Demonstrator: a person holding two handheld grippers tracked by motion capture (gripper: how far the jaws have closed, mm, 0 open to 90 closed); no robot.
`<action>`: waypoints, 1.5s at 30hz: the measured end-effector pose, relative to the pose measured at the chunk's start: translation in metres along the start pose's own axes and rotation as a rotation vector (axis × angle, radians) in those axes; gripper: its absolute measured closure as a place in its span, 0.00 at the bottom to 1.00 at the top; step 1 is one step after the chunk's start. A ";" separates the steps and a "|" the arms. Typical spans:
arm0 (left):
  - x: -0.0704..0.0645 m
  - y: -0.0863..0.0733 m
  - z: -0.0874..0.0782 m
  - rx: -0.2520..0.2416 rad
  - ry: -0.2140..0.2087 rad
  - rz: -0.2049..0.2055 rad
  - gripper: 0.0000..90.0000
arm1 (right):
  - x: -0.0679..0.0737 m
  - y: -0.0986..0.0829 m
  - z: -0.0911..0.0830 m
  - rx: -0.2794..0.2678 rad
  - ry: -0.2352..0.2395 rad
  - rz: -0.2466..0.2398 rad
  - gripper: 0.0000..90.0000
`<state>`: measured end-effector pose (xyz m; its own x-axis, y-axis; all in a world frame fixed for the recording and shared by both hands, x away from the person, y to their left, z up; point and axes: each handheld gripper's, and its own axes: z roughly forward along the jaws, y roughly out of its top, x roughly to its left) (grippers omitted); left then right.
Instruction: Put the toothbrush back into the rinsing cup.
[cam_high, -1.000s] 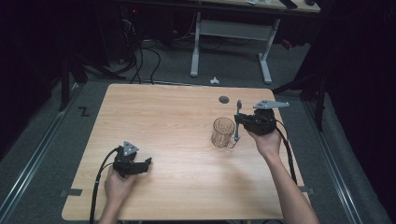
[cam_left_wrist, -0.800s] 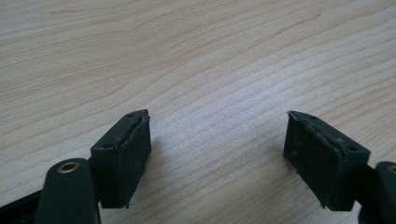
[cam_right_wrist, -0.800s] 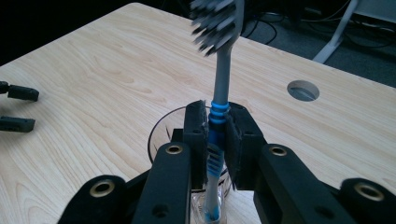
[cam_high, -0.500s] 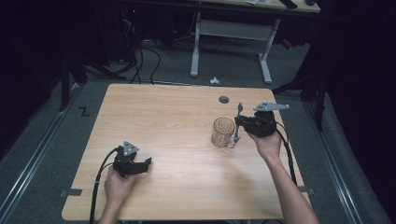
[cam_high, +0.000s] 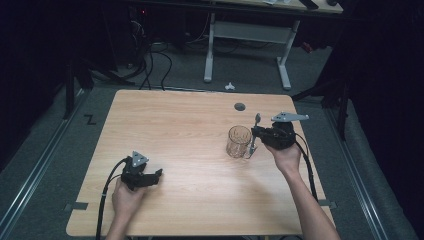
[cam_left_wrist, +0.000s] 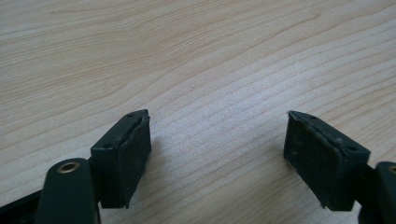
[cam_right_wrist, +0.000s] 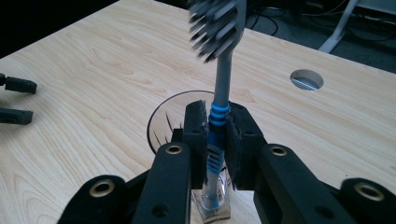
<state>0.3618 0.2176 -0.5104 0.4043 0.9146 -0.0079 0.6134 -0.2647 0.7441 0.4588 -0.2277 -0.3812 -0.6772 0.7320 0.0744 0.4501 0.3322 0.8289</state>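
My right tongs (cam_right_wrist: 217, 135) grip the toothbrush (cam_right_wrist: 219, 70) upright beside the glass (cam_high: 239, 141), ready for lowering; left tongs (cam_left_wrist: 217, 158) rest wide open, empty.

One mark can be read: a black "Z" (cam_high: 90, 119) on the grey floor (cam_high: 45, 145), just off the tabletop's (cam_high: 175, 125) far left corner. Nothing else carries writing.

On the wooden tabletop (cam_high: 190, 130), the left claw (cam_high: 159, 175) rests near the near-left edge in a hand (cam_high: 127, 197), well apart from the right claw (cam_high: 254, 134), which holds a toothbrush (cam_high: 254, 135) roughly upright just beside a clear glass (cam_high: 238, 142), right of centre.
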 end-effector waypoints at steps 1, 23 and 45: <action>0.000 0.000 0.000 0.000 0.000 0.000 0.26 | 0.000 -0.001 0.000 0.002 0.000 0.002 0.89; 0.000 0.000 0.000 0.000 0.000 0.001 0.26 | 0.000 -0.010 0.006 0.029 -0.001 -0.004 0.89; 0.000 0.000 0.000 0.000 0.000 0.000 0.26 | 0.002 -0.014 0.018 0.080 -0.008 -0.015 0.89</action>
<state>0.3618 0.2175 -0.5104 0.4043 0.9146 -0.0075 0.6134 -0.2650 0.7440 0.4616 -0.2202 -0.4030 -0.6801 0.7308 0.0576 0.4850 0.3896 0.7830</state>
